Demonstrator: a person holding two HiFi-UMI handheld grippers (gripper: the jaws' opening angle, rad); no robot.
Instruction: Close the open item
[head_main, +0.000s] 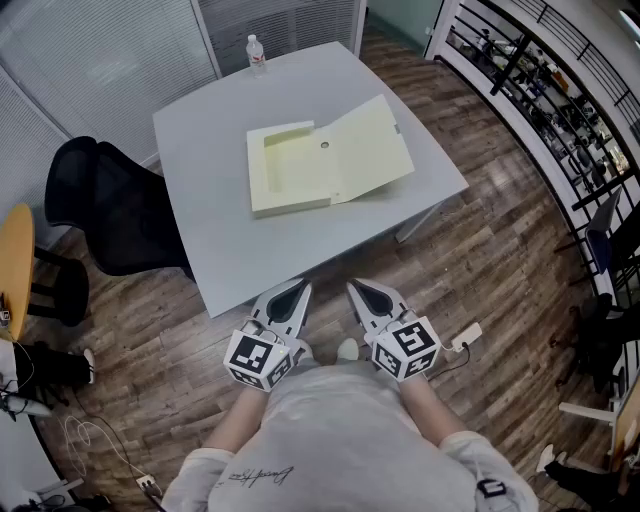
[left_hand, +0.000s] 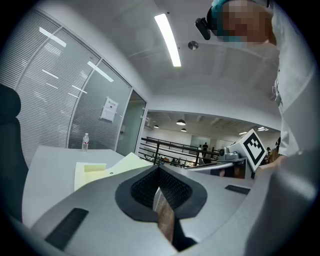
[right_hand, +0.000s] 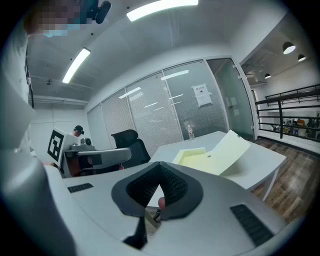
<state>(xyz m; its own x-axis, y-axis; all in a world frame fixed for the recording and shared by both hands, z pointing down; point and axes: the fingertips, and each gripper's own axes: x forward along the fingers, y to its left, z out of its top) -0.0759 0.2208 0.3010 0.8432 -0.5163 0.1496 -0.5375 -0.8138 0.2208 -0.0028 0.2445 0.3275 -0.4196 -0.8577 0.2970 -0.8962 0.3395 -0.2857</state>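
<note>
Lying open on grey table (head_main: 225, 255), well ahead of left gripper (head_main: 299, 289) and right gripper (head_main: 356, 289): pale yellow file box (head_main: 295, 172), lid (head_main: 372, 148) tilted up at right, inside bare. Jaws of each pressed together, gripping nothing.

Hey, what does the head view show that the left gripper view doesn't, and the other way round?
Only the head view: the marker cube on the left gripper. Only the left gripper view: the ceiling light and a notice on the glass wall. Both: the open box file, the water bottle and the grey table.
</note>
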